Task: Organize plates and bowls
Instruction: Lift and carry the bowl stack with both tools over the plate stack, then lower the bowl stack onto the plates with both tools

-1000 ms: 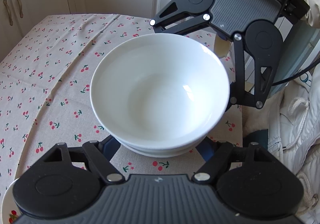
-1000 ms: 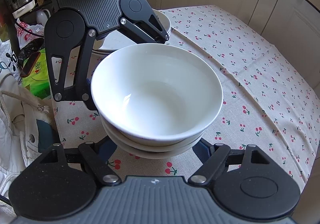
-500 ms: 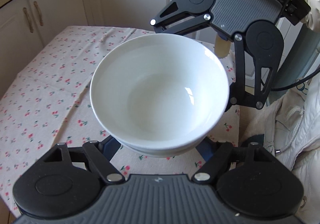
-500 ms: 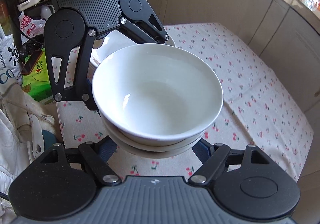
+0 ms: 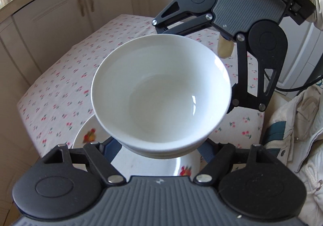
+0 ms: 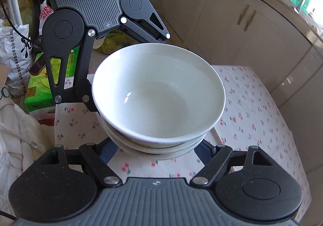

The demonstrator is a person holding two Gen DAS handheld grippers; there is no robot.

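Above the table: a nested stack of white bowls (image 5: 161, 92) hangs in the air, carried between both tools over the cherry-print tablecloth (image 5: 60, 88).
Left gripper (image 5: 159, 151): spread wide around the near lower side of the stack, its blue pads against the bottom bowl.
Right gripper (image 6: 159, 153): likewise set wide and bearing on the opposite side of the stack; each tool shows in the other's view beyond the far rim.
Done so far: at least two, perhaps three, bowls are already nested together.
Beneath: a white plate with a fruit motif (image 5: 90, 135) lies on the cloth directly under the stack.
Left to do: by my judgement, setting the stack down, likely on that plate.
Writing: a white sack (image 6: 18, 60) beside the table carries Chinese characters, too small to read with confidence; a green carton (image 6: 38, 92) has print I cannot make out.
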